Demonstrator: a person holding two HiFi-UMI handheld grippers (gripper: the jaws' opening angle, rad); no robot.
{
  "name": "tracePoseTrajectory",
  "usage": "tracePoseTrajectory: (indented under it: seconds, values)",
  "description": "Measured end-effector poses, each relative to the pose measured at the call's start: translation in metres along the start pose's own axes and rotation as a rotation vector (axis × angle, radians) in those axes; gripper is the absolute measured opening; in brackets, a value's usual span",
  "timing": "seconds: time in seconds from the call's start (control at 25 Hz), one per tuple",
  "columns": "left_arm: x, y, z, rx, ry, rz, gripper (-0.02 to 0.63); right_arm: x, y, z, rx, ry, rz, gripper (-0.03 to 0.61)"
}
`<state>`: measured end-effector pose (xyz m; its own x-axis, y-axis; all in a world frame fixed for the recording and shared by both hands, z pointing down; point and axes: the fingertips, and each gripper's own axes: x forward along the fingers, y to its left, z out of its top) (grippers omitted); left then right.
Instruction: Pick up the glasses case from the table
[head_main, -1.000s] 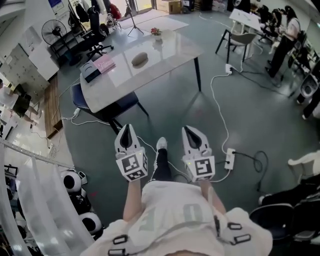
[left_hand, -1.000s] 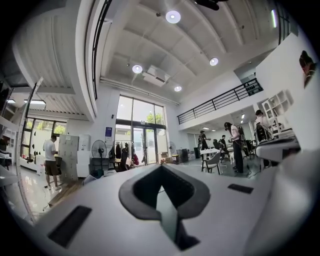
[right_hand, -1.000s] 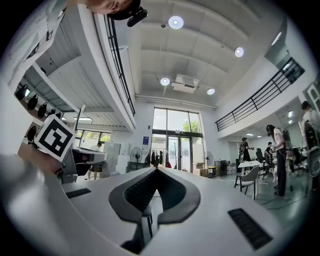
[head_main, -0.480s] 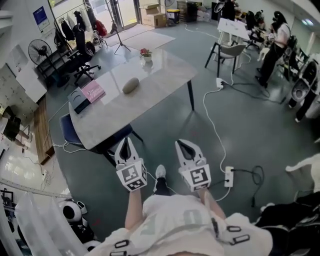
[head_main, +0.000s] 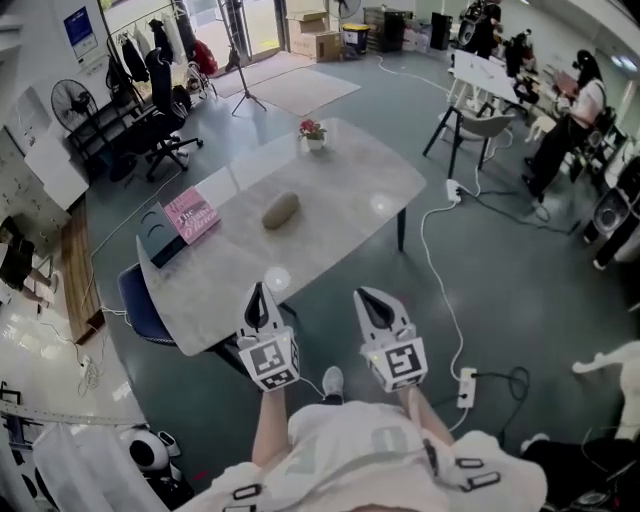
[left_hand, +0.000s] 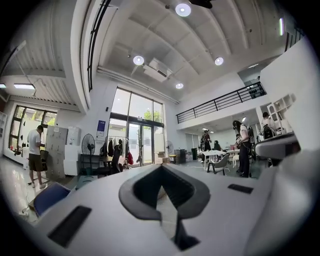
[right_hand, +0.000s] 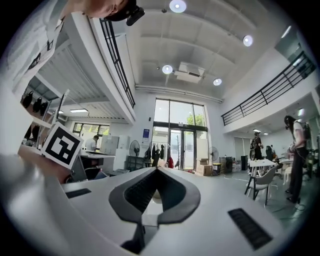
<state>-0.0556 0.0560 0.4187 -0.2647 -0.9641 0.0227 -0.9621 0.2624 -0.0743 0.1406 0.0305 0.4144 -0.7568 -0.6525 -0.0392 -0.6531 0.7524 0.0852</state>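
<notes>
Though clear overhead, glasses case (head_main: 281, 210) elsewhere indistinct

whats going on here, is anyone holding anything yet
Not yet. A person holds the left gripper and the right gripper out in front, pointing level, both with jaws shut and nothing in them. They are at the near edge of the table, short of the glasses case, which lies untouched near its middle. A pink book lies to the case's left and a small flower pot stands at the far edge.
</notes>
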Motion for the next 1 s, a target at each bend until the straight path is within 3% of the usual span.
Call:
tracePoseTrajectory:
  seconds: [0.36,0.6,1.0]
  values:
    - [0.087,0.037,-0.012,0.013,0.022,-0.017,0.003,0.1,-0.011,-0.006,0.036,0.031,0.002,0.002]
    - [0.094,0.045,-0.008,-0.017,0.009,-0.011,0.003,0.117,-0.011,-0.016,0.033,0.069,-0.015,0.002]
    - [0.1,0.067,-0.007,-0.033,0.007,0.056,0.003,0.136,-0.017,0.023,0.037,-0.087,-0.022,0.002]
